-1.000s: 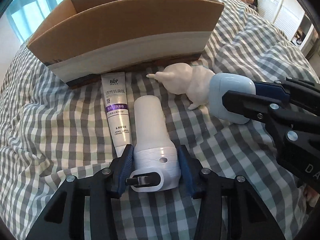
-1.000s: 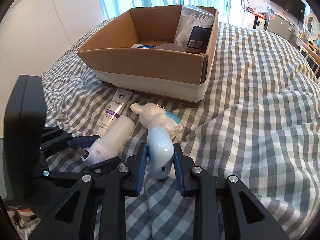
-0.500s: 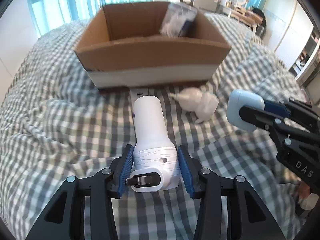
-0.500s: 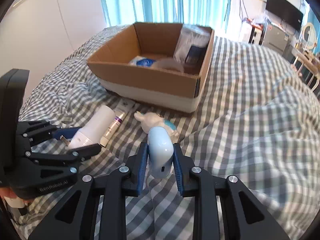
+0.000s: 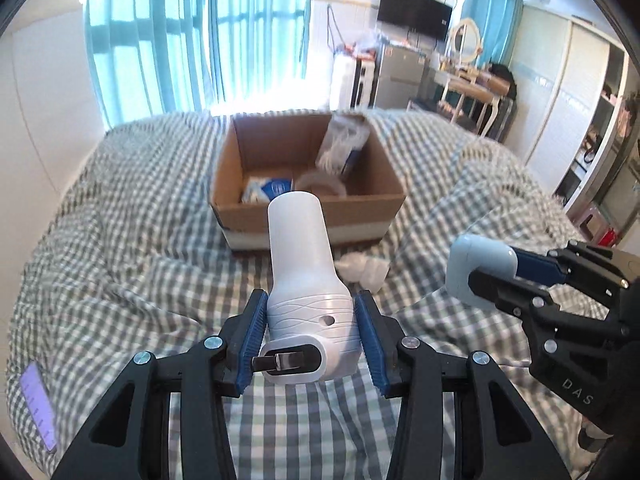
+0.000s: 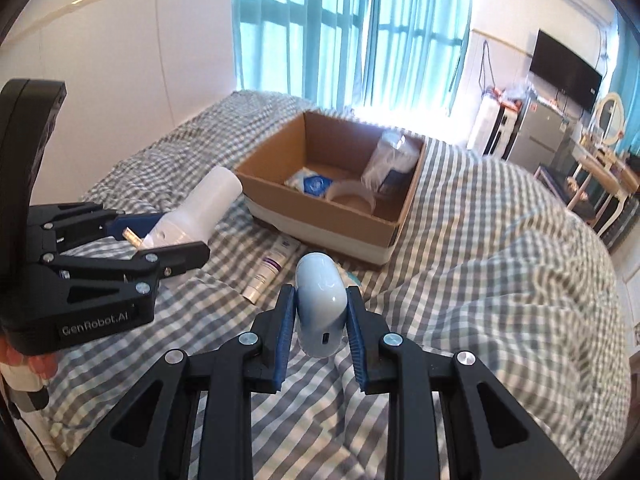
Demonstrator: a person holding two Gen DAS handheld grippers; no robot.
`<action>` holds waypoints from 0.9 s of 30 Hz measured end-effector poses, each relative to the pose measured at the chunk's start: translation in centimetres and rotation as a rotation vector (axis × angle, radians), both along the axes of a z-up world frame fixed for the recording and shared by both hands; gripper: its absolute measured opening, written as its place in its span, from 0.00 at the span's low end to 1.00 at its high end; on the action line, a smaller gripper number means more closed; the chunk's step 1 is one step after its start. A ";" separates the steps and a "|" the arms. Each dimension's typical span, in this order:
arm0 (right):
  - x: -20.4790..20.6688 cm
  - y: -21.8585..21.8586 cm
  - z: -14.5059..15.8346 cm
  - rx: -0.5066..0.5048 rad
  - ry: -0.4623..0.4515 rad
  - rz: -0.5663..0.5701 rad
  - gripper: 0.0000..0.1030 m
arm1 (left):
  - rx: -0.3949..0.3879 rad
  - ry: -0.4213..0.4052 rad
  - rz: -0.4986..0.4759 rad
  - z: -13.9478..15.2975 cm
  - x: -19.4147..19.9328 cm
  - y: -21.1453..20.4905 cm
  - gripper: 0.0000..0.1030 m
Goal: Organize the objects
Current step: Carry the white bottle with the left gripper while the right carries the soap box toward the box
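Observation:
My left gripper is shut on a white pump bottle, held up above the checked bedspread with its base toward the cardboard box. My right gripper is shut on a pale blue rounded case, also lifted clear of the bed. Each gripper shows in the other's view: the left gripper with the bottle, and the right gripper with the case. A white toothpaste tube and a white toy figure lie on the bed in front of the box.
The open box holds a clear bag, a blue-and-white packet and a tape roll. A purple-lit phone lies at the bed's left edge. Curtains, a TV and furniture stand beyond the bed.
Both grippers have risen from the bedspread with the bottle and the case in them. The box's inside now shows from above, and the toothpaste tube and toy stay on the bed.

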State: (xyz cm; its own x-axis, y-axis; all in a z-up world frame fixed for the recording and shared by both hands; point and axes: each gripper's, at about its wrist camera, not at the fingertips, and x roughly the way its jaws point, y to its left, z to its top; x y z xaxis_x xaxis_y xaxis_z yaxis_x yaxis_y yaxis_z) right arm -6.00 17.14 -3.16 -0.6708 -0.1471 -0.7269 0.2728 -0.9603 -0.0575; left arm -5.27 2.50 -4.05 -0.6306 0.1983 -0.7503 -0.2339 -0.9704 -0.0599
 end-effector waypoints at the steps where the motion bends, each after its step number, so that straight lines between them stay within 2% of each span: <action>1: 0.5 -0.1 0.7 0.000 0.013 -0.002 0.24 | 0.004 0.013 0.005 0.7 0.4 -0.2 0.44; 7: 2.5 -0.7 4.6 -0.007 0.077 0.012 0.24 | 0.026 0.095 0.032 4.8 1.8 -0.9 0.44; 13: 1.9 -1.2 7.8 0.008 0.124 0.025 0.24 | 0.031 0.162 0.037 8.1 0.9 -1.0 0.44; 21: -3.3 -1.4 11.1 0.016 0.162 0.016 0.22 | 0.007 0.210 0.019 10.3 -4.0 -0.2 0.44; 27: -9.1 -2.4 10.8 0.034 0.141 0.014 0.22 | -0.017 0.192 0.017 9.3 -9.4 0.2 0.44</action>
